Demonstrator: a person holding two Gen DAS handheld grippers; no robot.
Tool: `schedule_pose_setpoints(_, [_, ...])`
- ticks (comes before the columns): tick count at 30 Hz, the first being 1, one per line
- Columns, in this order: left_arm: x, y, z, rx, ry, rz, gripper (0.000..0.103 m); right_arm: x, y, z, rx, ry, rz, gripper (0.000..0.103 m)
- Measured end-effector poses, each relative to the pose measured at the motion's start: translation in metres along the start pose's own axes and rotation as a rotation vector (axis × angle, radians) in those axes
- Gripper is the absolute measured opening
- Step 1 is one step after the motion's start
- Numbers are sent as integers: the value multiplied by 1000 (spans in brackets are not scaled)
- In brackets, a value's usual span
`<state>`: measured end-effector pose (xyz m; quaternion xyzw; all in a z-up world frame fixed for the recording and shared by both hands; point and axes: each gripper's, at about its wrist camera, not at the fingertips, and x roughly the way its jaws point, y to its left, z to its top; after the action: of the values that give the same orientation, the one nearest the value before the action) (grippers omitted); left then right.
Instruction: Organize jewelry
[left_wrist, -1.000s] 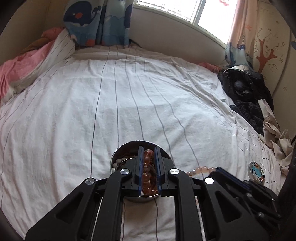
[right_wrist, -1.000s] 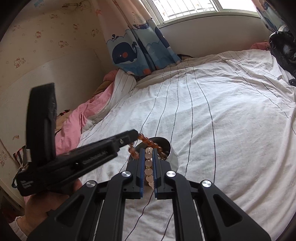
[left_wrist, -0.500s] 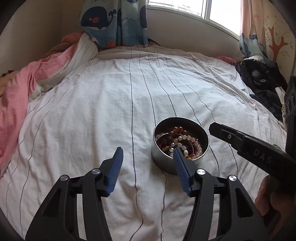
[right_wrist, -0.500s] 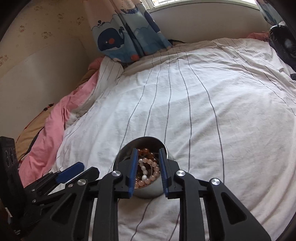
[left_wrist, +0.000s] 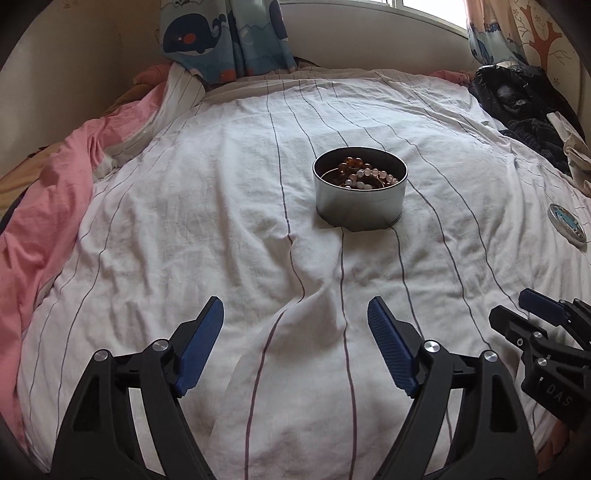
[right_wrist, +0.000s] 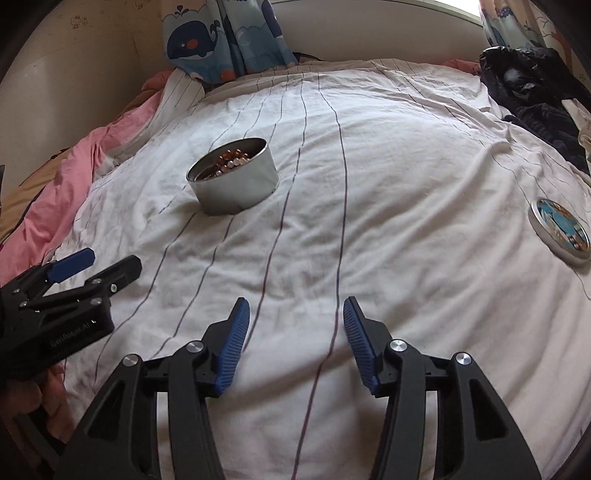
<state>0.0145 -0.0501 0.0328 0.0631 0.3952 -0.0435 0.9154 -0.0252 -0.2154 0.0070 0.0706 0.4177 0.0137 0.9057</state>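
A round metal tin (left_wrist: 360, 201) stands on the striped white bedsheet, with amber and pale pink bead bracelets (left_wrist: 364, 173) lying inside it. It also shows in the right wrist view (right_wrist: 236, 184) at upper left. My left gripper (left_wrist: 295, 321) is open and empty, well back from the tin. My right gripper (right_wrist: 293, 314) is open and empty, back and to the right of the tin. The tin's lid (right_wrist: 559, 230), with a blue picture, lies on the sheet at far right, and shows in the left wrist view (left_wrist: 567, 223).
A pink quilt (left_wrist: 48, 206) is bunched along the left side of the bed. Dark clothes (left_wrist: 517, 107) are piled at the far right. Whale-print curtains (left_wrist: 221, 37) hang behind the bed.
Both grippers held bead bracelets over the tin, opened and dropped them in, then drew back towards the near edge of the bed. The bracelets now lie in the tin.
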Motion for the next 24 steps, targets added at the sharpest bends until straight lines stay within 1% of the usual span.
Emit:
schedule_pose_setpoints(2, [-2,3,-3,5,-8,8,78,1,-3,-8,8,-2,-3,53])
schedule_pose_setpoints(5, [1,6,-11,16,-9,19,80,2,1,-12,-5,-24,-9,57])
schedule_pose_setpoints(7, [7,8,-16,11,4,11,80,2,6,-13,-30,-37,-21,61])
schedule_pose_setpoints(9, [11,11,-21,4,14,12,80,0,8,-14,-40,-54,-23,63])
schedule_pose_setpoints(11, [9,13,-22,-2,5,1,80,-4,7,-14,-33,-79,-11,64])
schedule_pose_setpoints(12, [8,14,-22,-4,-1,-4,81,-5,7,-13,-31,-85,-11,67])
schedule_pose_setpoints(13, [9,15,-22,-7,-3,-8,82,-3,7,-13,-33,-81,-15,69])
schedule_pose_setpoints(17, [15,17,-27,-22,-6,-26,82,7,10,-13,-43,-60,-33,70])
schedule_pose_setpoints(22, [20,19,-29,-29,-2,-44,84,13,14,-14,-68,-43,-48,76])
schedule_pose_setpoints(24, [22,20,-29,-34,3,-55,86,13,14,-14,-68,-41,-48,76])
